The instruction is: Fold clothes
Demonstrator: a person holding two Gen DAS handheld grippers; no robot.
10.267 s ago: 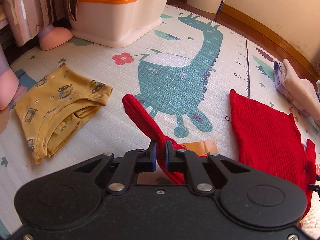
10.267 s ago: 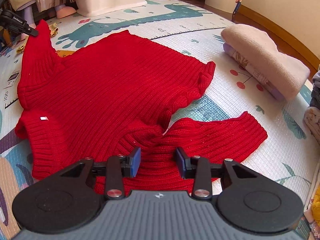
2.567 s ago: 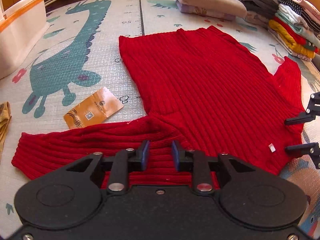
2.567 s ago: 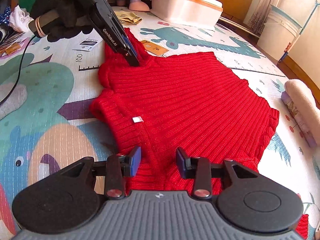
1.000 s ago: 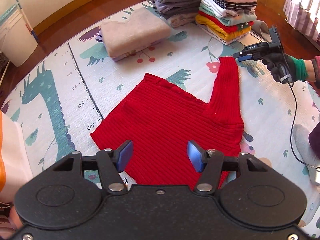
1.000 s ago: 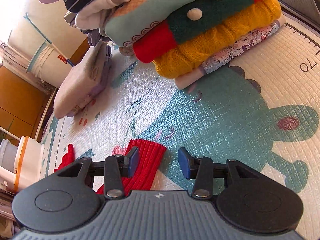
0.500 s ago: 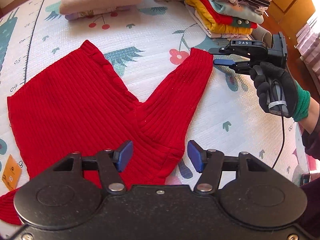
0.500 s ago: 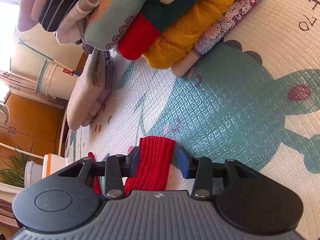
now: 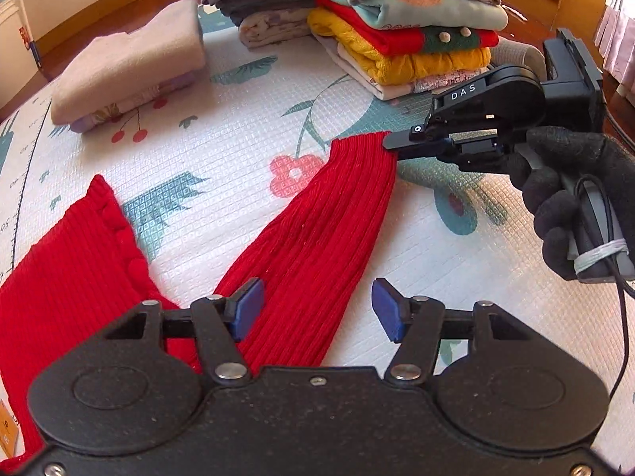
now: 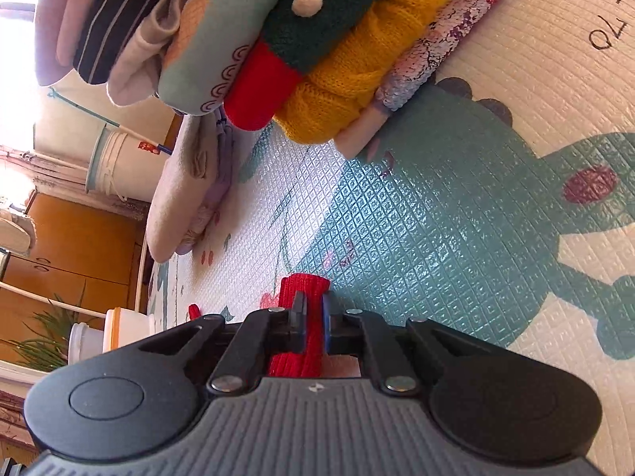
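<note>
- Left wrist view: the left tongs [image 9: 317, 309] hang open, nothing between the blue pads, just above the near end of the red sweater's sleeve [image 9: 317, 230].
- The red sweater [image 9: 75, 289] lies spread on the play mat [image 9: 238, 127], its body at the near left and the sleeve running up and to the right across the mat.
- At the far tip of that sleeve the right tongs [image 9: 401, 146], held by a black-gloved hand [image 9: 575, 198], pinch the cuff edge flat.
- Beyond them, at the far right, stands a stack of folded clothes [image 9: 408, 39]; a beige folded bundle [image 9: 127, 67] sits at the far left.
- Right wrist view: the right tongs [image 10: 313, 317] are closed on the ribbed red cuff [image 10: 303, 289], which bulges out past the tips, with the mat's teal print just beyond it.
- The stack of folded clothes fills the far upper part of this view, well apart from the cuff.
- Handling, as a judgement: the knit looks soft, thick and stretchy, so it should drape and sag rather than hold a crease, and a one-point pull may stretch the sleeve.
- The cuff is a sound hold; the open left tongs would do well to take the shoulder seam or sleeve root so the sleeve can fold across the body evenly.
</note>
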